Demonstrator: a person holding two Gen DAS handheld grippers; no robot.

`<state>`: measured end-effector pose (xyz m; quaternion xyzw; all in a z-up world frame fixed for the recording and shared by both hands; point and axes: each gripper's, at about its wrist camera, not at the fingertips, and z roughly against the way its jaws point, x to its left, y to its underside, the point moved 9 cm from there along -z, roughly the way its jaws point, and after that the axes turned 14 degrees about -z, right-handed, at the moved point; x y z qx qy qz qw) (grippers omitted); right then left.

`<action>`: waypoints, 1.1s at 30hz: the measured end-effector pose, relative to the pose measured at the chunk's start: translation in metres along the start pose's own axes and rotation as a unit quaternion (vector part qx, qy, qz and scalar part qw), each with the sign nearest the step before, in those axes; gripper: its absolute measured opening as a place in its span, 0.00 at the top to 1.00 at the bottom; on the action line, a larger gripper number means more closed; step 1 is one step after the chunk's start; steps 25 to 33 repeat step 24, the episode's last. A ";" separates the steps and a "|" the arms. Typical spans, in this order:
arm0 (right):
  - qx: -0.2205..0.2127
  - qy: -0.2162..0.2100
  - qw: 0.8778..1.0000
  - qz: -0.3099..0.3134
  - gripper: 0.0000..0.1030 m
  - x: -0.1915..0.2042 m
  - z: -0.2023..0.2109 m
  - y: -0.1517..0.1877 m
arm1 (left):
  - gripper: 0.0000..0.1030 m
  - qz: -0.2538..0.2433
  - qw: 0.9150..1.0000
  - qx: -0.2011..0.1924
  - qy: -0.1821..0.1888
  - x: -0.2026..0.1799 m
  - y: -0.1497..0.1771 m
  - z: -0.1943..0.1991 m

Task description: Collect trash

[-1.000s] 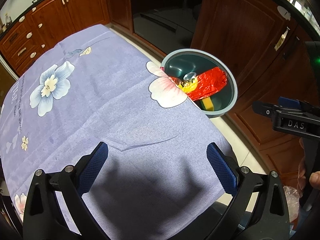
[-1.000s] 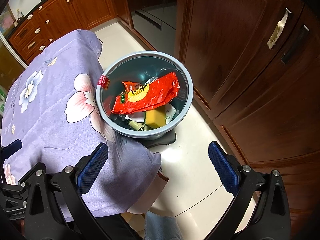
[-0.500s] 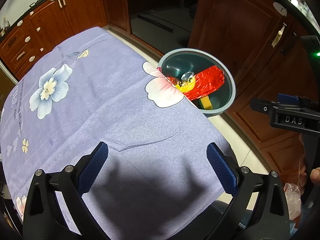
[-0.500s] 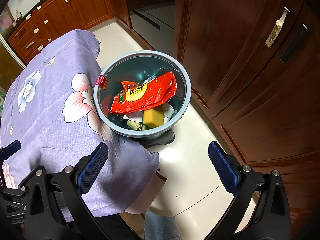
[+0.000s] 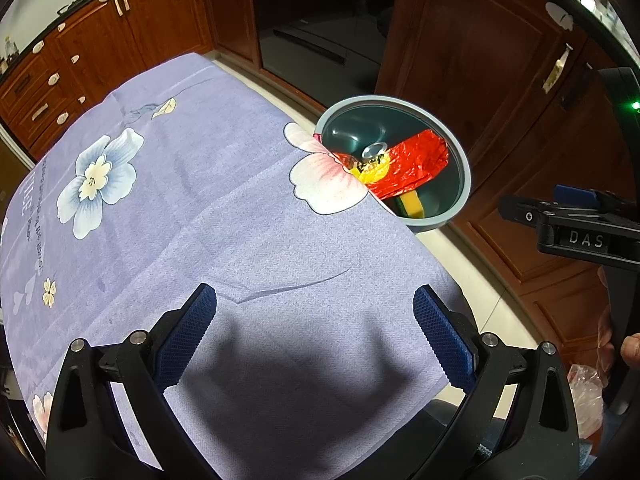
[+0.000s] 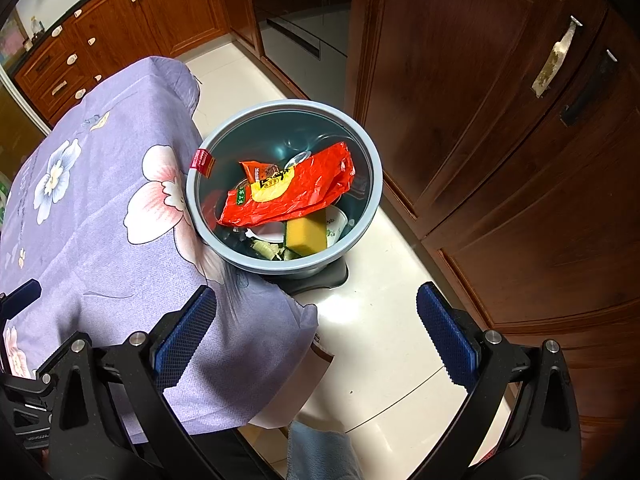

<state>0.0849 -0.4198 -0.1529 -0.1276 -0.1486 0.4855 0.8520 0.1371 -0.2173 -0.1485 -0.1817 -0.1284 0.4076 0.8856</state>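
Nearest, the left claw (image 5: 314,330) hangs spread wide and empty over the near part of the worktop (image 5: 208,220), draped in a purple flowered cloth. The right claw (image 6: 316,330) is likewise wide open, holding nothing, past the worktop's right edge above the floor (image 6: 384,332). Farther on, the trash bin (image 6: 362,236) stands on the floor against that edge, holding a red wrapper (image 6: 292,192) and a yellow sponge (image 6: 306,234).

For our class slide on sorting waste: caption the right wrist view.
Open right gripper above the floor beside a bin holding a red wrapper and a yellow sponge.
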 end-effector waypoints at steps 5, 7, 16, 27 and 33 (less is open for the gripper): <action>0.000 0.002 1.000 0.000 0.07 0.000 -0.001 -0.001 | 0.04 0.001 1.000 0.000 0.001 0.001 0.000 -0.001; 0.000 0.002 1.000 0.000 0.07 0.000 -0.001 -0.001 | 0.04 0.003 1.000 0.000 0.002 0.003 0.001 -0.001; -0.003 0.004 1.000 0.003 0.07 0.001 0.001 -0.004 | 0.04 0.004 1.000 -0.003 -0.001 0.006 0.000 0.002; -0.010 0.010 1.000 0.009 0.07 0.004 0.006 -0.007 | 0.04 0.015 1.000 0.006 -0.005 0.011 0.003 0.000; -0.010 0.010 1.000 0.009 0.07 0.004 0.006 -0.007 | 0.04 0.015 1.000 0.006 -0.005 0.011 0.003 0.000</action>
